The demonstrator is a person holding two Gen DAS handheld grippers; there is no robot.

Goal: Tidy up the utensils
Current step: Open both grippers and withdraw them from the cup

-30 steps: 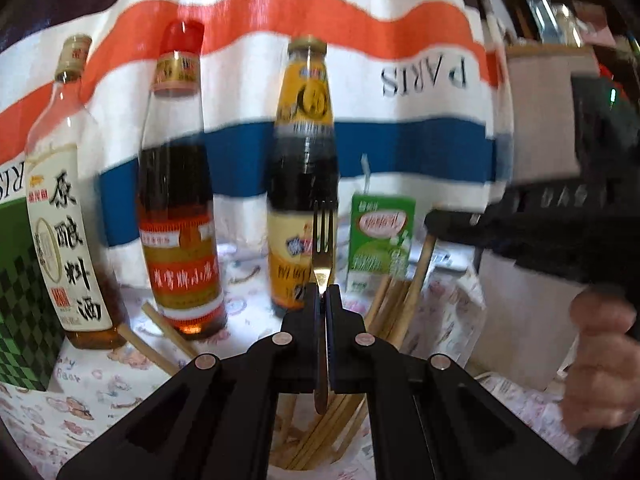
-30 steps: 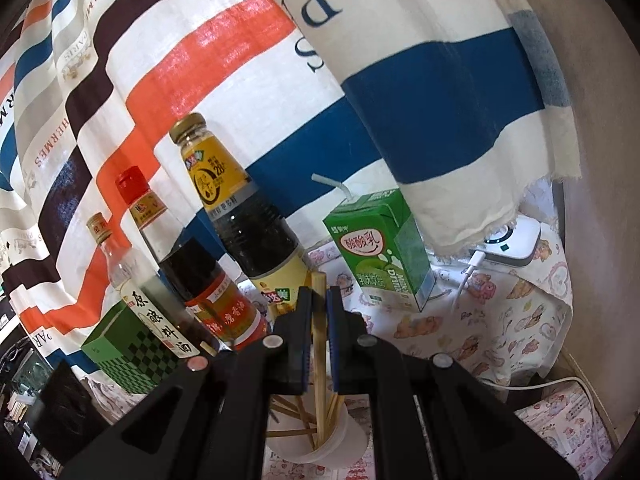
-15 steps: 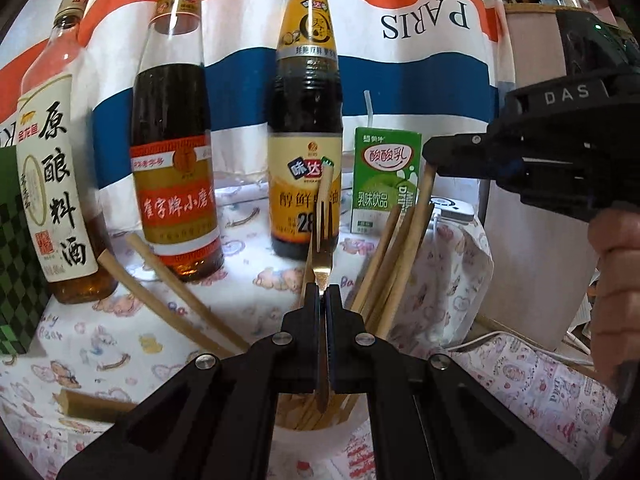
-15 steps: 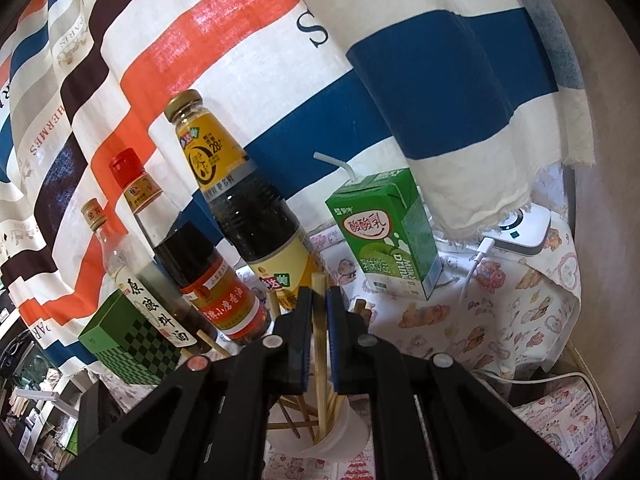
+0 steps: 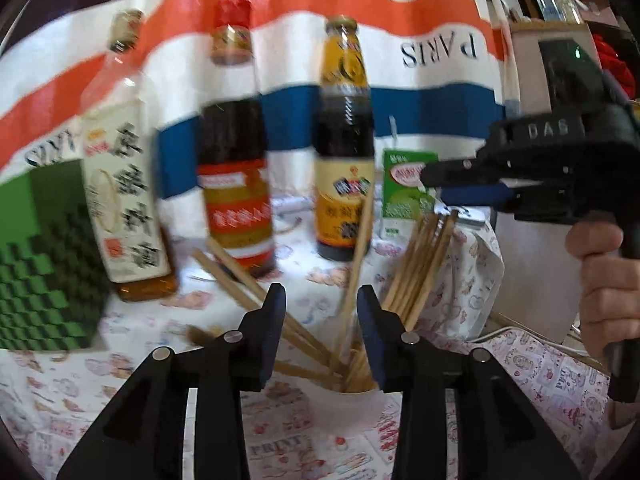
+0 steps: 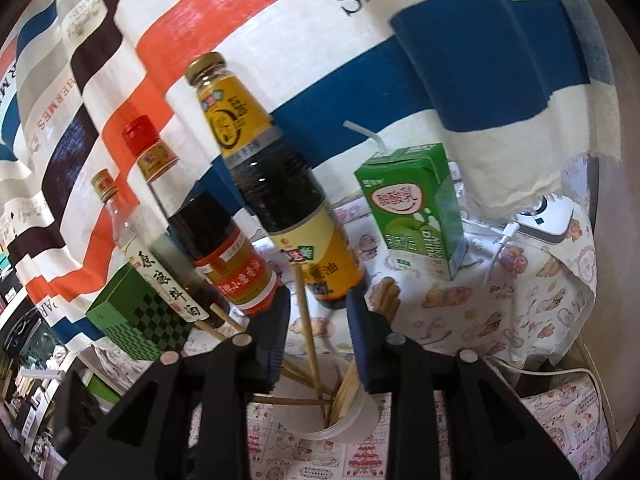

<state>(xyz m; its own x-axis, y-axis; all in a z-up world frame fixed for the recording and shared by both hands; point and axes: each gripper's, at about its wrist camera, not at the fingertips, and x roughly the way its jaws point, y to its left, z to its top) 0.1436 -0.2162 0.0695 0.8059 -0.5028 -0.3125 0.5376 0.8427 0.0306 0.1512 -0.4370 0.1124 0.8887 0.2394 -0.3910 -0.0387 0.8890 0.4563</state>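
A white cup (image 6: 320, 428) holds several wooden chopsticks (image 6: 306, 336); it also shows in the left wrist view (image 5: 352, 400), with chopsticks (image 5: 416, 268) fanned out of it. My left gripper (image 5: 322, 300) is open and empty just above the cup. My right gripper (image 6: 318, 304) is open and empty over the cup, with one chopstick standing between its fingers untouched. The right gripper's body (image 5: 552, 164) shows at the right of the left wrist view. No fork is in view.
Three sauce bottles (image 5: 344, 148) (image 5: 234, 184) (image 5: 124, 200) stand behind the cup. A green drink carton (image 6: 416, 212) is to the right, a green checkered box (image 5: 40, 256) to the left. A white charger with cable (image 6: 548, 220) lies at far right. A striped cloth hangs behind.
Both grippers have opened. The left one let go of the fork, which is no longer visible; the right one let go of a chopstick, which now stands in the cup.
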